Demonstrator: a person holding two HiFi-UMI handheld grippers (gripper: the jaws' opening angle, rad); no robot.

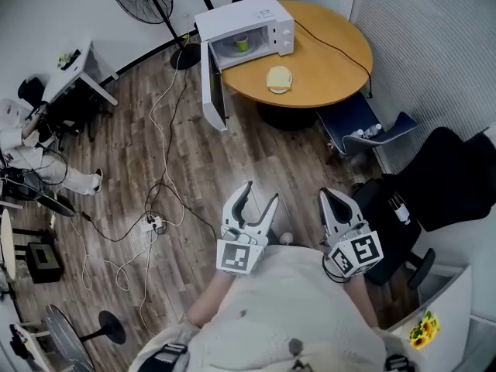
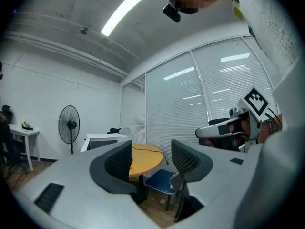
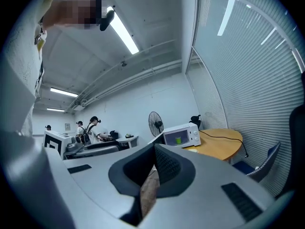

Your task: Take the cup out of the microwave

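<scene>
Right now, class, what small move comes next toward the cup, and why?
Probably walk toward the table: the microwave stands open with the cup inside, but the open left tongs and shut right tongs hang empty, far from it.

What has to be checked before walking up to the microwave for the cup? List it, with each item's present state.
1. Microwave door open: ok, it hangs wide open.
2. Cup in sight: ok, it sits in the open cavity.
3. Left gripper ready to grasp: ok, jaws apart with nothing between them.
4. Right gripper ready to grasp: not ok, jaws together and empty.
5. Cup within reach: not ok, both grippers are held at the person's body, with open floor between them and the microwave.
6. Walking path: not ok, a cabled power strip lies on the floor on the left side of the way.
</scene>
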